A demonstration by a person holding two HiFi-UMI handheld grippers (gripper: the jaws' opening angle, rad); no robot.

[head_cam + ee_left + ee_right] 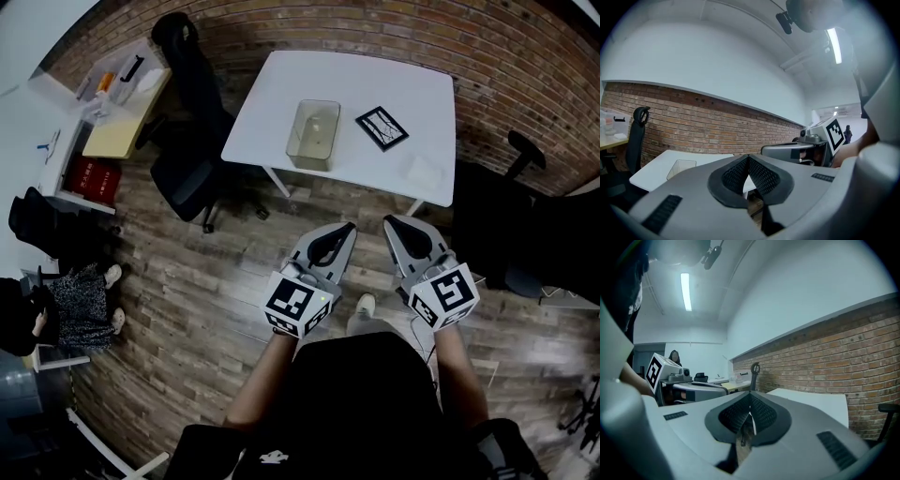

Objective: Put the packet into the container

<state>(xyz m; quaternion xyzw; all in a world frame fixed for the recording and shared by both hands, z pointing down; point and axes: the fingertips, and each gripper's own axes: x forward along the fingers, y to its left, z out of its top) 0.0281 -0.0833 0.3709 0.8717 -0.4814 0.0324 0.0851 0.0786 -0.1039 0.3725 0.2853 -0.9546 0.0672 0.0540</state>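
The person stands back from the white surface [281, 84], holding both grippers low over the wooden floor [187, 309]. The left gripper [349, 228] has its fingers [733, 176] pressed together with nothing between them. The right gripper [389, 222] also has its fingers [764, 414] closed tip to tip on nothing. The two grippers sit side by side, near each other but not touching.

Well ahead of the fingertips, on the surface, stands the clear container [314, 134], roughly in line with the left fingers. The black packet [382, 127] lies flat just to the container's right, ahead of the right fingers and outside the container, not touching it. A black office chair [192, 159] stands off to the left of the left fingers, beside the surface.
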